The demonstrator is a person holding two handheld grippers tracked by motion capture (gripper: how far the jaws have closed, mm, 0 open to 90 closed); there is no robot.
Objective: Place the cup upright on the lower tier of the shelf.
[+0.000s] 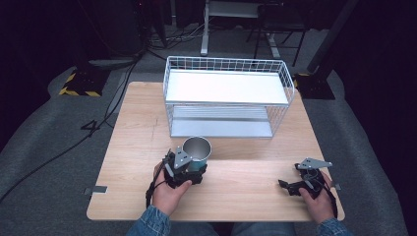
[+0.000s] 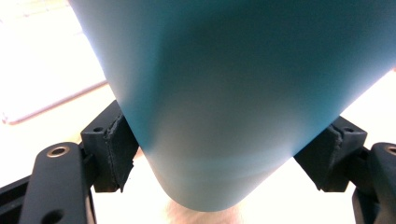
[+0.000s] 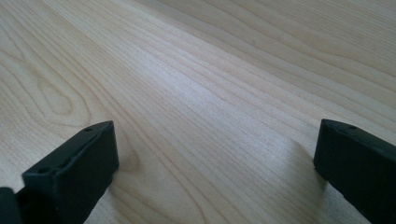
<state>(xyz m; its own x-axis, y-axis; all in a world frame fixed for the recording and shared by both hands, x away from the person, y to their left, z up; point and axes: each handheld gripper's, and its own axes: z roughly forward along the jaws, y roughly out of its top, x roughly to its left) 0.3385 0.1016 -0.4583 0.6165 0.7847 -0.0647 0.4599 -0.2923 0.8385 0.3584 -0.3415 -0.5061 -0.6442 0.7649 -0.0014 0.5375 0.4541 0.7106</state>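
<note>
- Left tool (image 1: pixel 193 173) sits low over the near-left part of the wooden surface (image 1: pixel 246 191), and it has the teal cup (image 1: pixel 197 153) between its jaws.
- From the left gripper view the cup (image 2: pixel 224 93) looms huge and blurred, teal wall tapering down to a rounded base, with a black jaw pressed against each flank — that is a firm clamp on the cup's lower body.
- In the high view the cup stands upright, its shiny metal inside open to the camera, just in front of the white wire rack (image 1: pixel 228 96).
- Cup and rack are near each other but apart; a strip of bare wood lies between the cup's rim and the rack's lower shelf.
- The rack sits at the far middle of the surface, two tiers, the upper shelf a pale flat sheet inside a wire wall.
- The person's left hand (image 1: pixel 167 194) wraps the left tool from behind, denim sleeve just showing at the bottom edge.
- Over on the near-right, the right tool (image 1: pixel 290 186) rests low by the surface's front edge, well apart from the cup.
- The right gripper view has that tool (image 3: pixel 215 158) with its jaws spread wide, plain wood grain between them, nothing held.
</note>
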